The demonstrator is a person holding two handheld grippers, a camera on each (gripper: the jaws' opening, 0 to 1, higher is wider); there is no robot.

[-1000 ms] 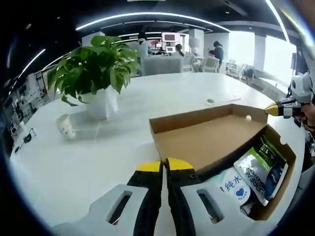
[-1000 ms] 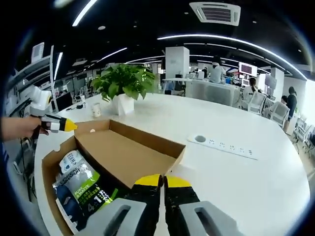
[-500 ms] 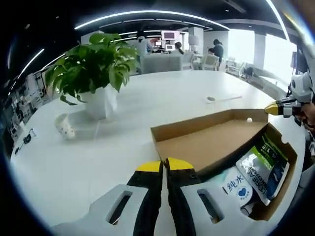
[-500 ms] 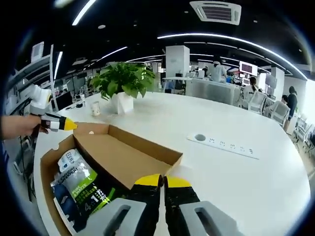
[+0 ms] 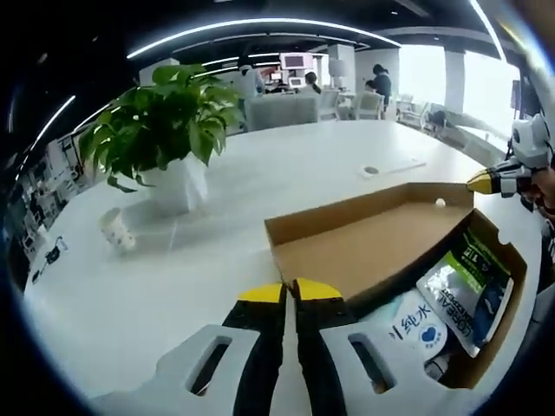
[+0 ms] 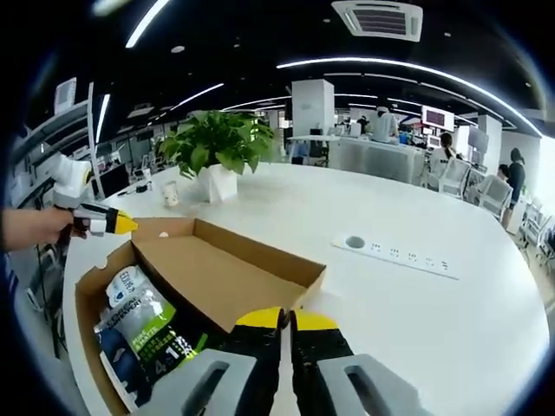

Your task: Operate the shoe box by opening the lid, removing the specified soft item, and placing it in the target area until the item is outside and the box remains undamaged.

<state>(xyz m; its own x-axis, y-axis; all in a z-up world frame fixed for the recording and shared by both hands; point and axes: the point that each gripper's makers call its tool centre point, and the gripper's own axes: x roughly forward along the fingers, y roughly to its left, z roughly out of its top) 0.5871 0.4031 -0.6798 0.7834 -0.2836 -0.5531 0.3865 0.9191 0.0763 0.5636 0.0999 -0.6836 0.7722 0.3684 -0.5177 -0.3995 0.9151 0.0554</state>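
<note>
The shoe box (image 5: 395,260) is seen standing on the white surface (image 5: 173,277) with its lid (image 5: 364,234) already folded back and lying flat, so that the open compartment is exposed. Inside it, several soft packets (image 5: 464,286) are stacked: a green-and-white pouch on top, a white one with a blue heart beside it. In the left gripper view, the left claw (image 5: 290,291) is held with its yellow-tipped jaws pressed together and nothing between them, poised over the near edge of the lid; the packets lie just to its right and slightly nearer. In the right gripper view, the right claw (image 6: 288,319) is likewise clenched and empty, at the opposite long edge of the lid (image 6: 234,273), with the packets (image 6: 143,334) lying to its left and low in the frame. The green-and-white pouch appears to lie with its long axis across the box's shorter side. Both claws are judged to be about equally near the packets, each reaching from its own side; neither is yet opened for a grasp. A potted plant (image 5: 169,130) and a small cup (image 5: 115,231) stand well apart from the box, and a power strip (image 6: 399,256) is set into the surface beyond the lid.
</note>
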